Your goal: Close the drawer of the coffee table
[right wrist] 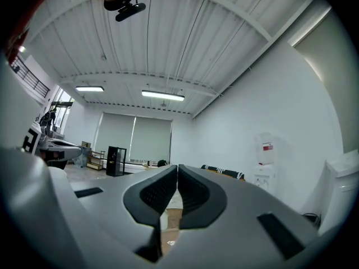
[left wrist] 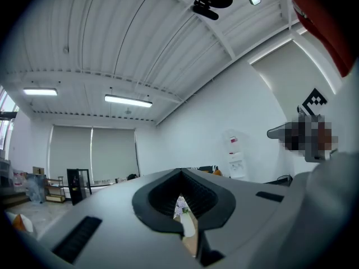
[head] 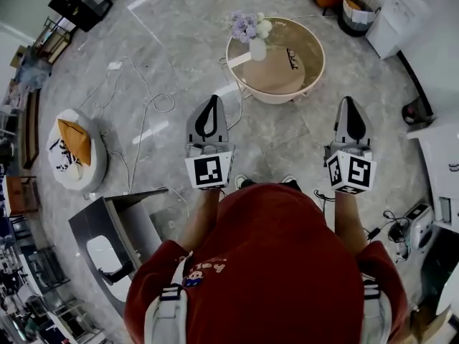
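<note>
Left hand-held gripper [head: 212, 107] and right hand-held gripper [head: 351, 107] are both closed, empty; one coffee table [head: 307, 41].

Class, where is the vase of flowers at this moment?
In the head view the vase of flowers stands at top centre, on the left part of the round coffee table, beyond the left gripper.

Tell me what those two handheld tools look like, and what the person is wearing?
The left gripper and right gripper are grey, tapering shells whose jaws are lined with black ribbed pads. Each has a white cube at its base, printed with black square markers. The person wears a red short-sleeved shirt and pale grey shoulder straps.
</note>
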A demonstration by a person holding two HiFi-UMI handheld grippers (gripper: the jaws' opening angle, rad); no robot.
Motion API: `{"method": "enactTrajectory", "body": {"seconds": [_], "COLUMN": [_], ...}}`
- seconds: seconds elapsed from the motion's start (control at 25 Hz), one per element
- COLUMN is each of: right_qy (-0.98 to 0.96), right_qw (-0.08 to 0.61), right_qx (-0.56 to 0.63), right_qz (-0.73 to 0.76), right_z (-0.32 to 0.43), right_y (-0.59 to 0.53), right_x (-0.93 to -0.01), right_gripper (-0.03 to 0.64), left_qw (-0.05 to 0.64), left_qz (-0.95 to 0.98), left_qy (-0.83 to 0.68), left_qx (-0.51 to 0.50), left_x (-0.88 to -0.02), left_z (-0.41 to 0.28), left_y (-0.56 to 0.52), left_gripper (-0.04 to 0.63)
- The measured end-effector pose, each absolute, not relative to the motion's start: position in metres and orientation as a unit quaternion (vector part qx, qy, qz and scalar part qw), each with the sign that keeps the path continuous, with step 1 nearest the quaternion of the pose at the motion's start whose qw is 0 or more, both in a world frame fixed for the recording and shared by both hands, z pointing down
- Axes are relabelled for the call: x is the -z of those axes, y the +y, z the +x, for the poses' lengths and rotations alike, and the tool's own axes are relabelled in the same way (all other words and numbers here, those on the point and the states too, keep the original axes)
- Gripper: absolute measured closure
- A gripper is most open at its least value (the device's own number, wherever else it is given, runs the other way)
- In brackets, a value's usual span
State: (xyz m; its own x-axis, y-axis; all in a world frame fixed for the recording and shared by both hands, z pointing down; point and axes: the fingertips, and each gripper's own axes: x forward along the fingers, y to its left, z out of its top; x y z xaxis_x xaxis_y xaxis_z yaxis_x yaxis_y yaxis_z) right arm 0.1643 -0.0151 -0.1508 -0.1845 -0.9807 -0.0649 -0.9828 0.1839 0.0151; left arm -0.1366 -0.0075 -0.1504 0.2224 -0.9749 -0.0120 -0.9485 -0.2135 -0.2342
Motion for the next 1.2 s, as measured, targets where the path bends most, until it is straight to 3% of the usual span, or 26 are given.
{"method": "enactTrajectory", "body": {"seconds": [1.2], "right_qy": [0.79], "right_qw": [0.01], "right_qx": [-0.014], "right_qz": [-0.613], "right_z": [0.129], "right_y": [-0.038], "right_x": [0.137], "right_gripper": [0.594], "left_qw": [0.073], "left_qz": [-0.772], "left_qy": [0.627], "left_qx": [0.071], "left_x": [0.132], "left_z": [-0.152], "left_y": [-0.015], "left_gripper": [0.583]}}
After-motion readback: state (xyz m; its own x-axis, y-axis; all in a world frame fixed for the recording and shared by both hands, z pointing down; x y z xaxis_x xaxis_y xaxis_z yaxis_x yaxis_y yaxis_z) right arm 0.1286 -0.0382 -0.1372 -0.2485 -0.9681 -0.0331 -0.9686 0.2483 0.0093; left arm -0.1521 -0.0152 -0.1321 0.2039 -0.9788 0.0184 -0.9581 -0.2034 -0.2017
